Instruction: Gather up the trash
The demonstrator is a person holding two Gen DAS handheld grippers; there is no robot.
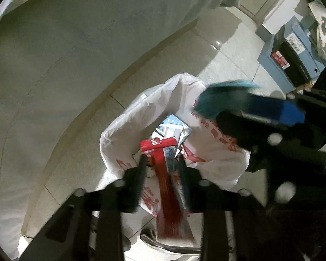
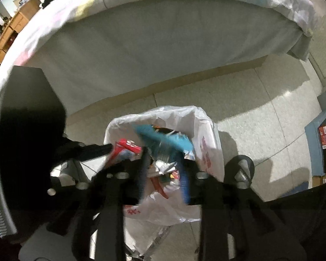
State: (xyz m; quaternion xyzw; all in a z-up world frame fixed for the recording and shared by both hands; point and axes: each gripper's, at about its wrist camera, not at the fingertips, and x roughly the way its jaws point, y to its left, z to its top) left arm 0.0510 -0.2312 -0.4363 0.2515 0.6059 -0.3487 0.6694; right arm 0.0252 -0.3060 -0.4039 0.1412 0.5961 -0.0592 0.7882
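Over the open white bag [image 1: 173, 117] on the floor by the bed [image 2: 163, 43], the left gripper [image 1: 163, 163] pinches a red wrapper [image 1: 163, 152] and the right gripper [image 2: 163, 158] a teal one [image 2: 163, 139]; best released only once centred above the opening.

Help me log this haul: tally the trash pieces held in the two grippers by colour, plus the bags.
Red wrapper, in the left gripper: 1
Teal wrapper, in the right gripper: 1
White plastic bag, open below both: 1
Total: 3
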